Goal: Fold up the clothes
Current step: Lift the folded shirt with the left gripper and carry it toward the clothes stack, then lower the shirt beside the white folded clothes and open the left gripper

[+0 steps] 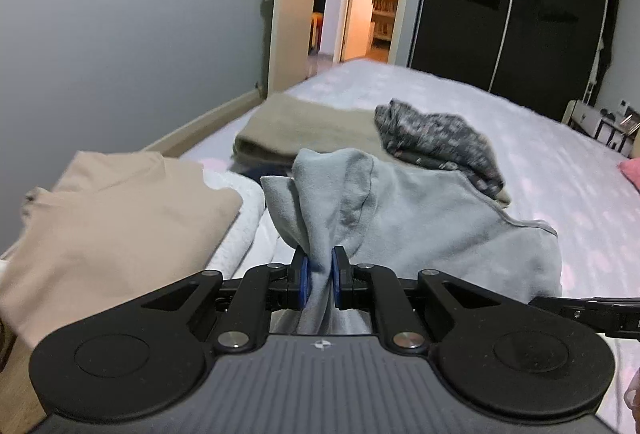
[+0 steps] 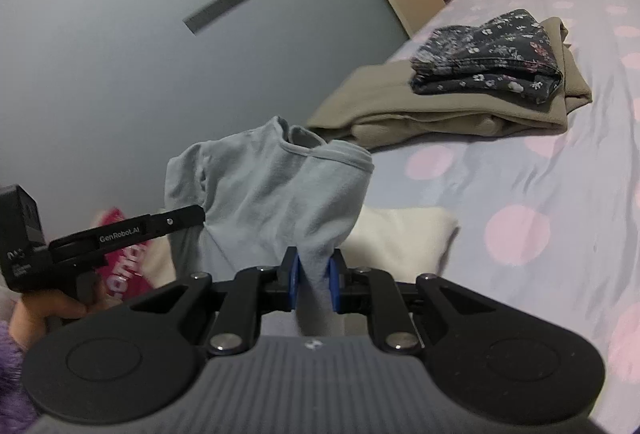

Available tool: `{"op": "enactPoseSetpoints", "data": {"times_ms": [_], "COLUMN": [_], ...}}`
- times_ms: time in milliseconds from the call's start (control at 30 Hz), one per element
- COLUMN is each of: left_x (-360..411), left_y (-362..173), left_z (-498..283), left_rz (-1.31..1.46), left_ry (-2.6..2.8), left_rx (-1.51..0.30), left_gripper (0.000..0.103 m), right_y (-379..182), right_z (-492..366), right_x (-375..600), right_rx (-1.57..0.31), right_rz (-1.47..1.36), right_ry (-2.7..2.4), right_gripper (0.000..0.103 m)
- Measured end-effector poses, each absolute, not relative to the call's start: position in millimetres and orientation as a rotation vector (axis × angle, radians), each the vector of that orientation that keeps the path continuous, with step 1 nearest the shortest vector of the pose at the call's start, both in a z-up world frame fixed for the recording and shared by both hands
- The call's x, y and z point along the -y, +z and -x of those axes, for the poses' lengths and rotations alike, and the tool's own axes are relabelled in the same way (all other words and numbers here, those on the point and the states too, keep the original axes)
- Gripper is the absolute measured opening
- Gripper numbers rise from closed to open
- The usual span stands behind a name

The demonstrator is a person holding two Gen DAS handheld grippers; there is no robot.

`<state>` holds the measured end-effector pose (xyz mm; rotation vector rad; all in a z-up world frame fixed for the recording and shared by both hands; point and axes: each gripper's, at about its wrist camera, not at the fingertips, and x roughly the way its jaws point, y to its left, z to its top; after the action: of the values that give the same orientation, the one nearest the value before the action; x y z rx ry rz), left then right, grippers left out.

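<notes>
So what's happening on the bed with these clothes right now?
A person is folding laundry with a handheld gripper in each hand. The left gripper and right gripper are both shut on the same light blue-grey cotton top, holding it up over the pink-dotted bedspread. Behind it, a folded dark floral garment lies on a folded khaki garment.

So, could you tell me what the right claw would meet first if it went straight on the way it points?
Probably the bedspread short of the folded khaki garment, past the grey top it grips; depth is unclear.
</notes>
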<state>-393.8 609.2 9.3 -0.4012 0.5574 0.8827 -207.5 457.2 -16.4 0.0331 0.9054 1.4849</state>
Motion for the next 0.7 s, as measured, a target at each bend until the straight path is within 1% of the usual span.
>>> {"op": "enactPoseSetpoints", "data": {"times_ms": [133,300,400,433,467,500,567,633,700], "left_x": [-631,-647,-655,-655,-652,-649,-642,-637,-632], "left_y": [-19,-48,-56,-56,-55,-51,-42,-30,-18], "left_z": [376,373,372,371,370,372,377,383,391], "left_rz": [0.435,0.437,0.465,0.460,0.442,0.425,0.396,0.378,0.368], "left_ry": [0.888,0.896,0.917,0.926,0.940,0.957,0.994,1.018,1.016], "left_rx": [-0.593,-0.644,-0.650,-0.655,-0.661,-0.660,-0.653,-0.618,-0.577], "left_gripper": [0.010,0.010,0.013,0.017,0.019,0.019,0.022,0.025,0.025], "right_y": [-39,-67,-81,-84,-86,-85,-79,-68,-57], "right_z": [192,179,174,172,170,169,168,167,166], "right_x": [-487,-511,-520,-522,-524,-524,-520,-511,-502], "right_rx": [-0.951,-0.994,-1.012,-1.017,-1.023,-1.018,-0.986,-0.927,-0.869], "right_rz": [0.036,0.120,0.161,0.167,0.172,0.185,0.211,0.230,0.248], "right_ry": [1.442,1.415,1.404,1.398,1.391,1.380,1.363,1.362,1.361], "right_gripper": [0.017,0.017,0.019,0.020,0.024,0.034,0.043,0.043,0.043]}}
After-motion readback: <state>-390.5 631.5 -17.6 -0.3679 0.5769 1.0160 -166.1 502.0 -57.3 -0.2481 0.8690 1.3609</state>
